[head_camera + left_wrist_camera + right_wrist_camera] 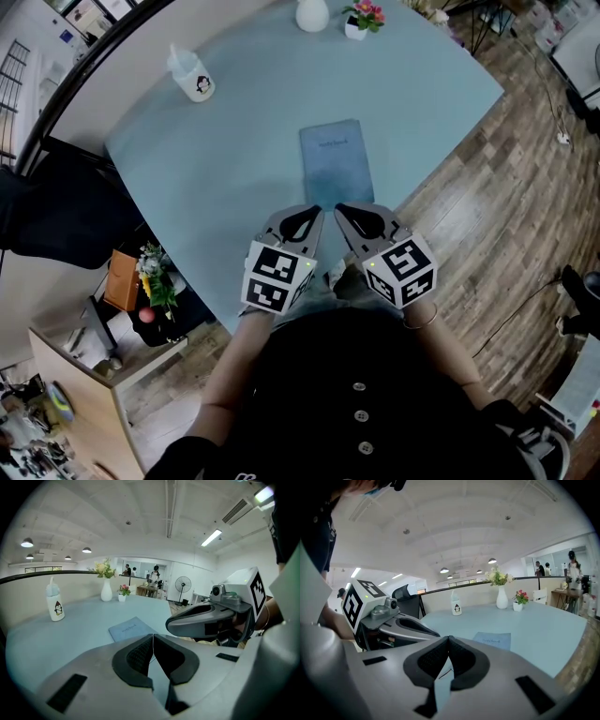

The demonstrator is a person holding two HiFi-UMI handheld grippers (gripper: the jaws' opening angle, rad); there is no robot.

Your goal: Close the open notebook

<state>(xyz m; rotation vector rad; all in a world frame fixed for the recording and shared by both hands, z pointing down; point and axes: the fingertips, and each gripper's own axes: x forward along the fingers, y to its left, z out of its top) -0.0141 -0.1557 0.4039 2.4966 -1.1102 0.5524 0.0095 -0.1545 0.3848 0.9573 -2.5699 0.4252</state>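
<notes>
I had both grippers at the near edge of the light blue table (pixel 225 178), side by side with their tips almost meeting. The left gripper (pixel 309 217) had its dark pads pressed together with nothing between them, which its own view showed plainly (pixel 153 637). The right gripper (pixel 349 216) was the same, jaws together and empty (pixel 448 639). The notebook (pixel 335 164) lay flat on the table just beyond the two tips, its grey-blue cover up and the book shut, its long side running away from me. Neither gripper touched it. From the left gripper view the notebook (pixel 131 629) sat just past the jaws, with the right gripper off to the side. From the right gripper view it (pixel 493 640) lay ahead and a little to the right. Farther across the table stood a white bottle (pixel 194 77) with a penguin on it. At the far edge a white vase (pixel 312 14) stood next to a small pot of pink flowers (pixel 361 21), both well apart from the notebook.
</notes>
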